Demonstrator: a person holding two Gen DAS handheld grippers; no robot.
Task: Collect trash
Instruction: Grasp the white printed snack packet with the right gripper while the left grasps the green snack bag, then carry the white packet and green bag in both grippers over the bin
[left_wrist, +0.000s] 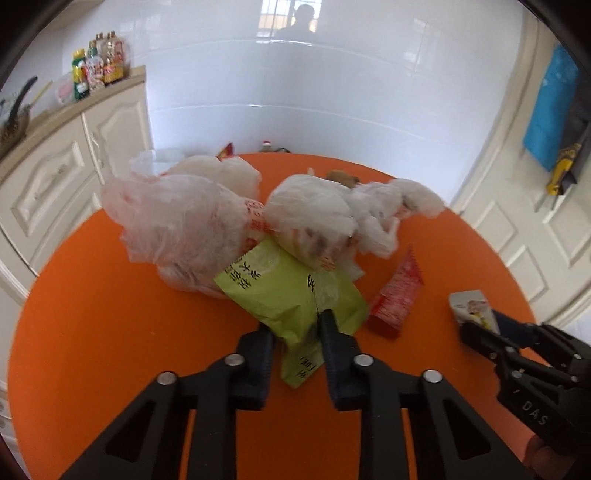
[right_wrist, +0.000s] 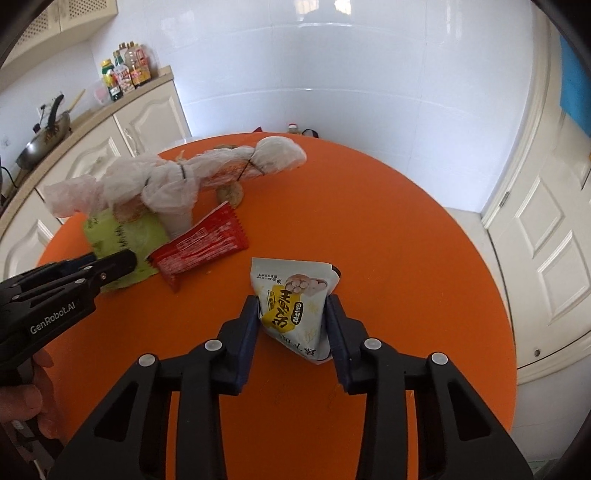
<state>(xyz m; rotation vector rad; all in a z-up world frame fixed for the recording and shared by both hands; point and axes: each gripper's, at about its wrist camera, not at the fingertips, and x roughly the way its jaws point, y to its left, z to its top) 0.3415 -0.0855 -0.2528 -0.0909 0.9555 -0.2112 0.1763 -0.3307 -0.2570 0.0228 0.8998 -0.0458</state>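
Round orange table (right_wrist: 388, 240) filling both views, white tiled wall behind, cream cabinets (left_wrist: 55, 177) at left with sauce bottles (left_wrist: 99, 62) on the counter and a wok (right_wrist: 40, 144) further along. White panelled door (right_wrist: 546, 229) at right.

On the table, far side: crumpled white plastic bags (left_wrist: 177, 229), knotted and bunched, stretching across the middle; a second bunch (left_wrist: 332, 210) just right of the first, touching it. Brownish lump (right_wrist: 231, 192) tucked against the bags, identity unclear.

Green snack wrapper (left_wrist: 280, 295) lying partly under the bags, near edge toward the camera. Left gripper (left_wrist: 297, 332) pinching the near end of this wrapper: pads pressed against it on both sides, wrapper creased between them. No earlier view to compare. In the right wrist view, same gripper (right_wrist: 122, 264) coming in from the left, tip over the green wrapper (right_wrist: 122, 236), a hand (right_wrist: 26, 391) on its handle.

Red wrapper (left_wrist: 397, 299) flat on the table just right of the green one, touching or nearly so, untouched by either tool.

White-and-yellow snack pouch (right_wrist: 295, 306) on the near right part of the table, well apart from the bags. Right gripper (right_wrist: 291, 321) clamped on it, both pads against the pouch sides, pouch standing tilted between them; bottom corner at the table surface, contact hard to tell. From the left wrist view, right gripper (left_wrist: 476, 330) at far right with the pouch (left_wrist: 471, 306) at its tip.
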